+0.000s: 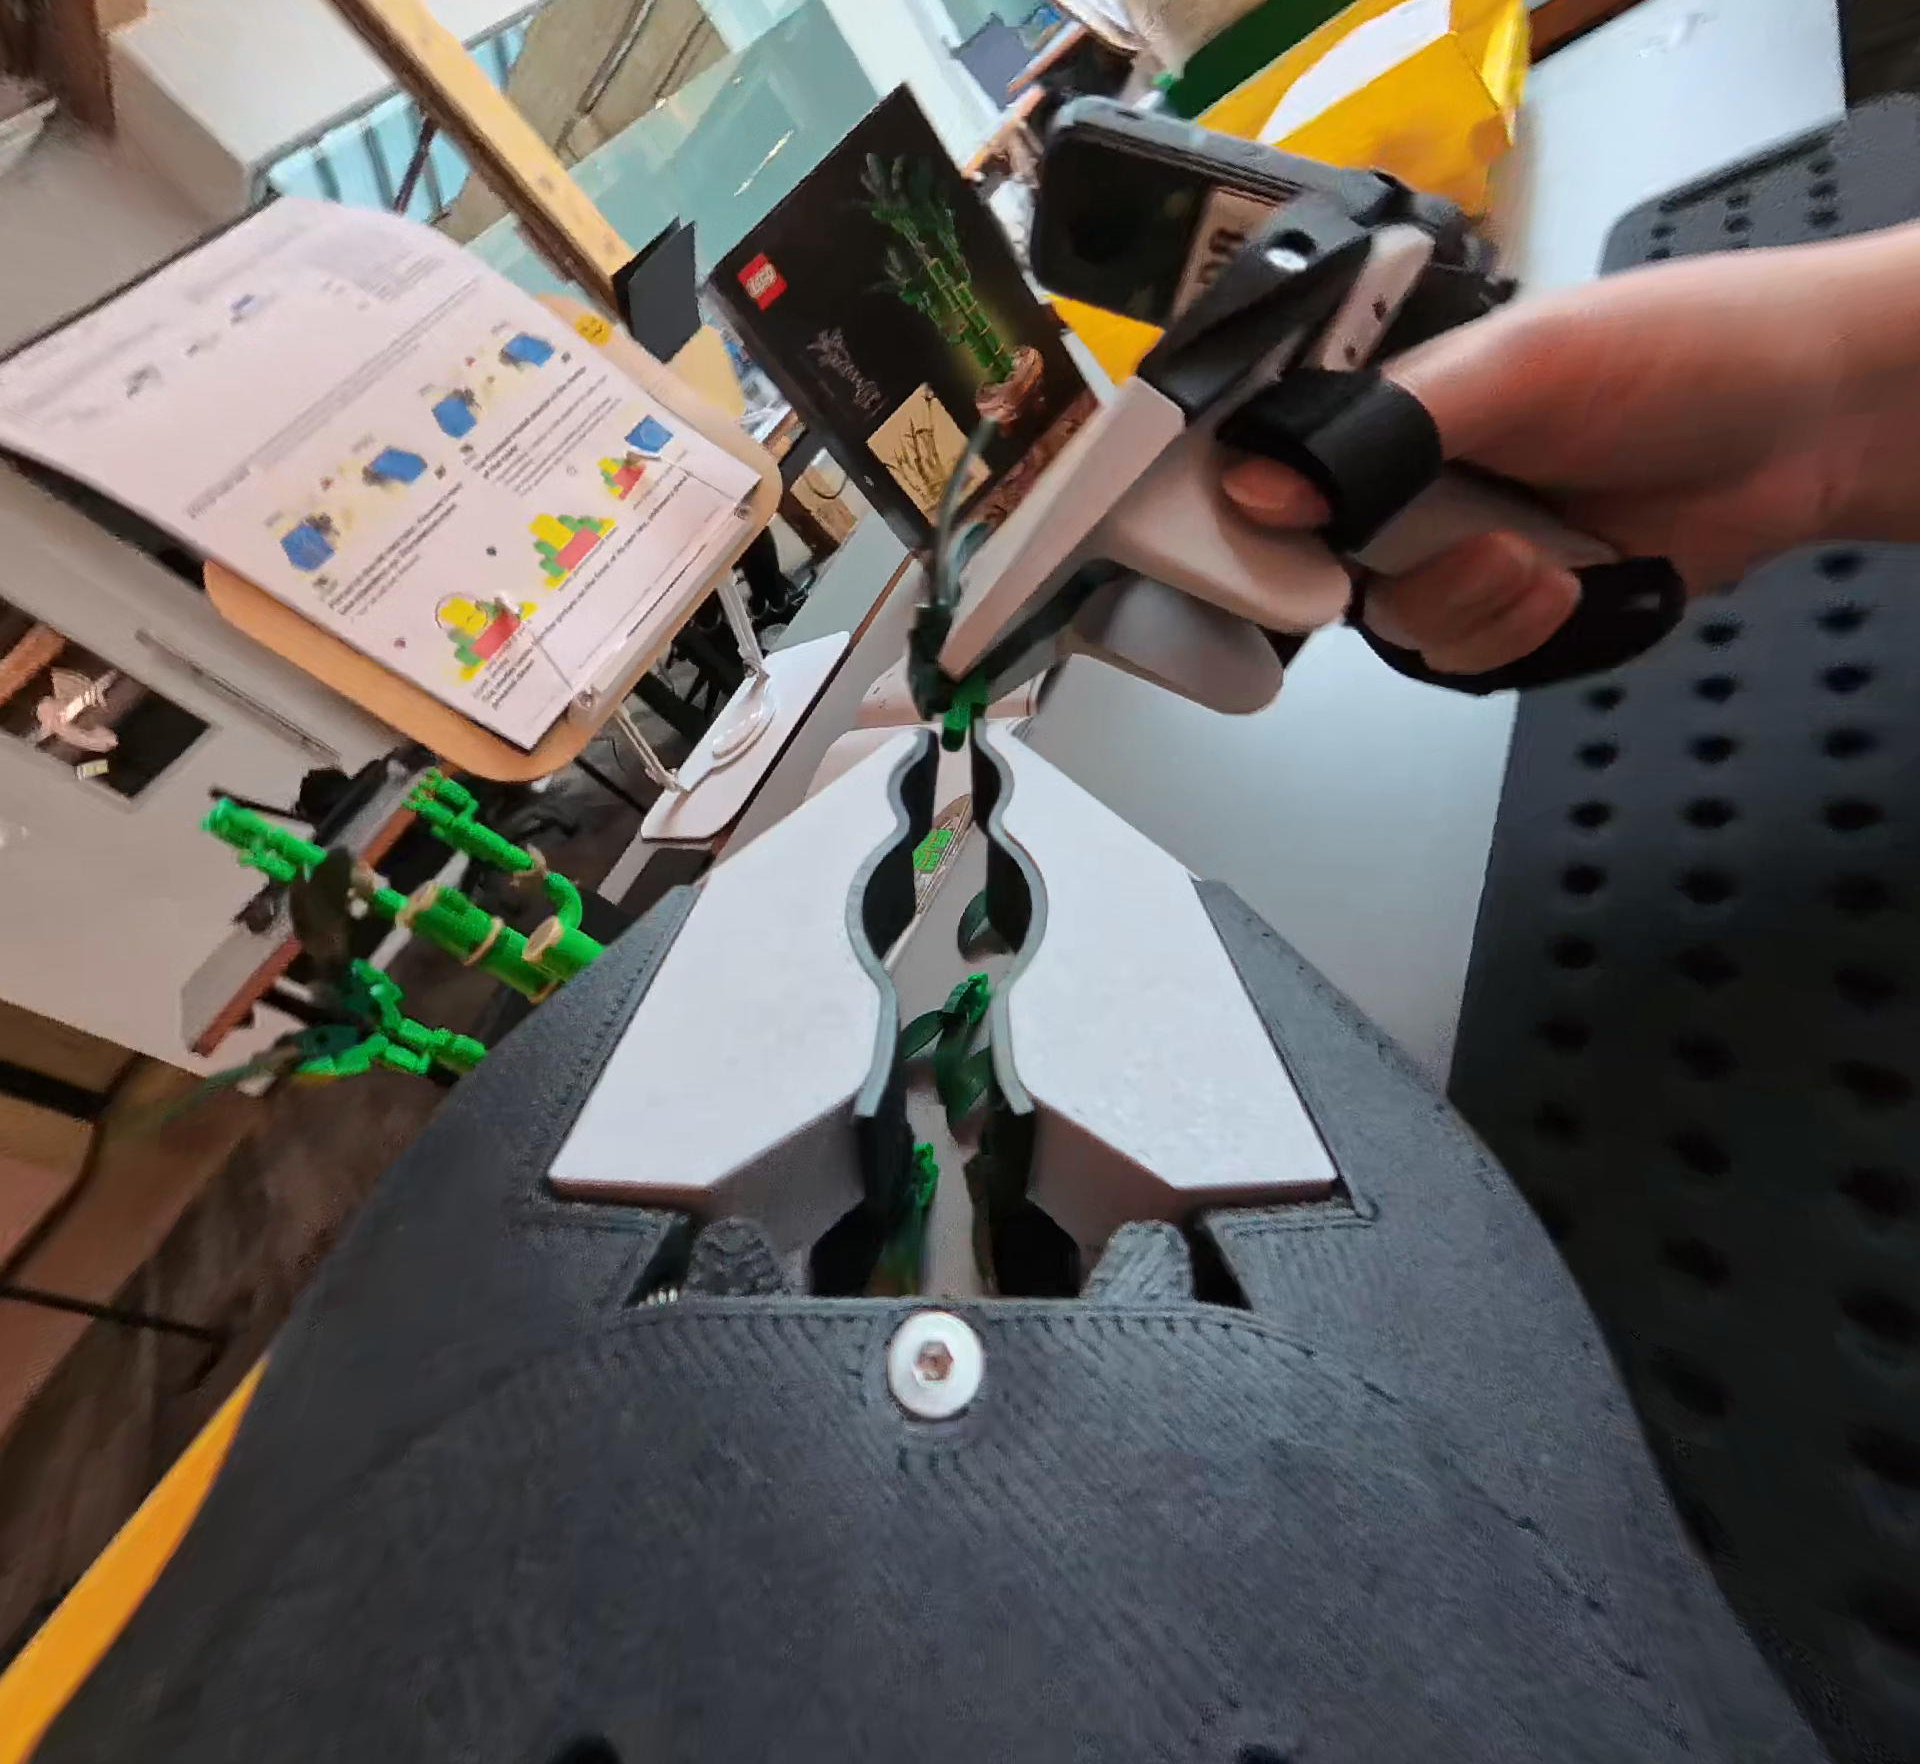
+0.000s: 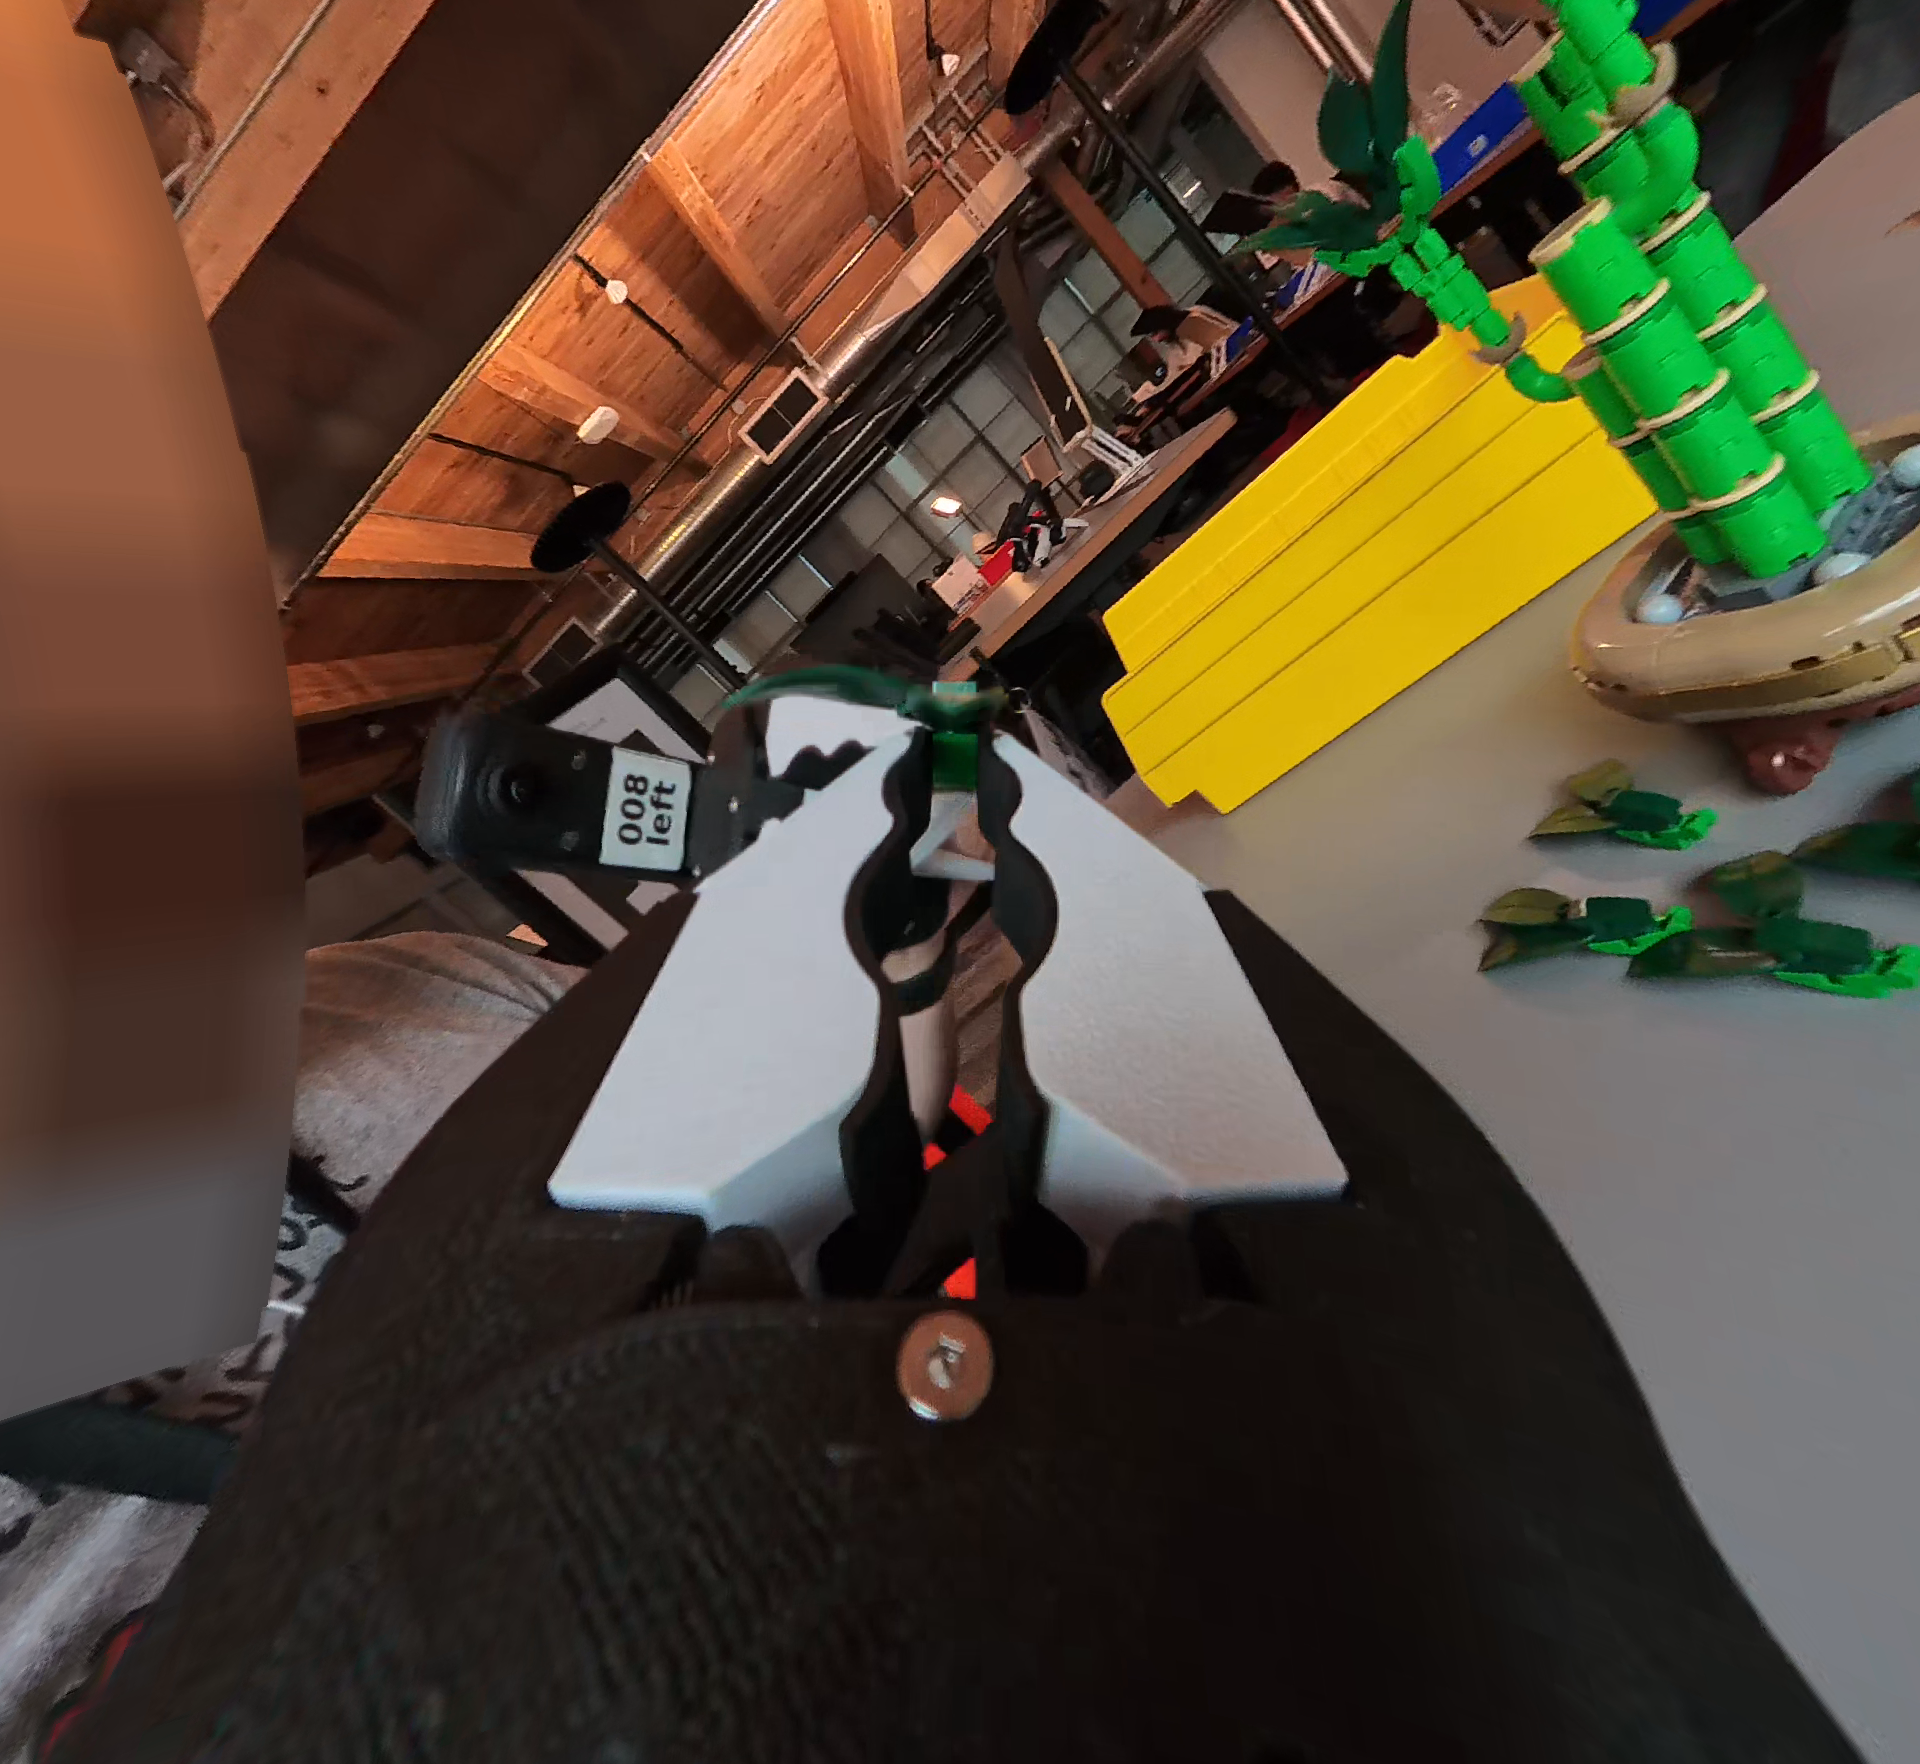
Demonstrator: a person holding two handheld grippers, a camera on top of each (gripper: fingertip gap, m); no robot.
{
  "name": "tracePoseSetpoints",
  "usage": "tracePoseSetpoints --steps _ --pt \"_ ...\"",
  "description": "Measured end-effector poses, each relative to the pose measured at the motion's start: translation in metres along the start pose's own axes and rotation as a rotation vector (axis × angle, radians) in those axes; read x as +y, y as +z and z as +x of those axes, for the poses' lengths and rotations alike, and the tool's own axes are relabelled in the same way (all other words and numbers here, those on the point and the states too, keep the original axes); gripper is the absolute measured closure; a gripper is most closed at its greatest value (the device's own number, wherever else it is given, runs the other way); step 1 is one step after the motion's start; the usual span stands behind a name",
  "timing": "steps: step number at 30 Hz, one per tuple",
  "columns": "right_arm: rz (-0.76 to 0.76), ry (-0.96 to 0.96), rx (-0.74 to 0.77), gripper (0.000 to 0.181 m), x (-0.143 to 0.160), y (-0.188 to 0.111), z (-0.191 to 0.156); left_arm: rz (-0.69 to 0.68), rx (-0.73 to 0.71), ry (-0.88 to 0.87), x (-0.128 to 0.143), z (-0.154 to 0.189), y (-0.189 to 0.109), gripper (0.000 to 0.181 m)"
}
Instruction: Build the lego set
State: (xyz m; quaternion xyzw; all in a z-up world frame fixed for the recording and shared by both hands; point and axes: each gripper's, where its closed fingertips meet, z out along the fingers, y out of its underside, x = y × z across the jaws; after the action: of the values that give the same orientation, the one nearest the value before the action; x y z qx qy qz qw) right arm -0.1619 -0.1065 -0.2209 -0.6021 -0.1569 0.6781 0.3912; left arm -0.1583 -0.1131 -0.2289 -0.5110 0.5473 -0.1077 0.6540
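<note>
- The step in hand looks like the joining of a small leaf sprig (image 2: 951, 712) in mid-air: both grippers meet tip to tip on it, well away from the bamboo model (image 2: 1704, 384).
- The right gripper (image 2: 951, 758) has its jaws pressed in on the sprig's bright green stem piece, dark leaves fanning out beyond the fingertips.
- The left gripper (image 1: 951, 743) has its jaws nearly together at the tips, just beside the same green piece (image 1: 961, 701); whether they truly pinch it I cannot tell, as the tips hide the contact.
- Next, I judge, the pieces need a straight push together, then the finished sprig must go to a stalk of the bamboo model.
- The right wrist view alone shows the model's tan bowl (image 2: 1756, 665) on the table (image 2: 1455, 1195), finished sprigs (image 2: 1590, 919) lying on the table near the bowl, and yellow trays (image 2: 1351, 571) behind the bowl.
- The left wrist view alone shows the hand (image 1: 1662, 467) on the right gripper's handle, the instruction sheet (image 1: 374, 457) on its stand, and the set's dark box (image 1: 904, 312) beside that sheet; here the bamboo model (image 1: 436, 935) appears only as stalks below the sheet.
</note>
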Motion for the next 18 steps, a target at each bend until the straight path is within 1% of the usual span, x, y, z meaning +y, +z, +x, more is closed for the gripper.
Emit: tracePoseSetpoints --steps 3,6,10,14,18 --pt "-0.010 0.026 -0.007 0.175 0.003 -0.002 0.000 -0.011 -0.005 0.118 0.001 0.004 -0.001 0.178" --pt "-0.015 0.033 -0.003 0.175 0.005 -0.003 0.002 -0.028 -0.016 0.167 0.003 0.006 0.000 0.178" --pt "-0.023 0.041 -0.029 0.175 0.007 -0.004 -0.002 -0.006 -0.025 0.184 0.000 0.008 -0.002 0.179" --pt "-0.076 0.022 -0.032 0.172 0.015 -0.002 -0.005 0.020 -0.011 0.176 -0.003 0.011 -0.004 0.179" --pt "-0.056 0.021 -0.050 0.169 0.013 -0.003 -0.009 0.027 -0.007 0.168 -0.003 0.011 -0.005 0.179"
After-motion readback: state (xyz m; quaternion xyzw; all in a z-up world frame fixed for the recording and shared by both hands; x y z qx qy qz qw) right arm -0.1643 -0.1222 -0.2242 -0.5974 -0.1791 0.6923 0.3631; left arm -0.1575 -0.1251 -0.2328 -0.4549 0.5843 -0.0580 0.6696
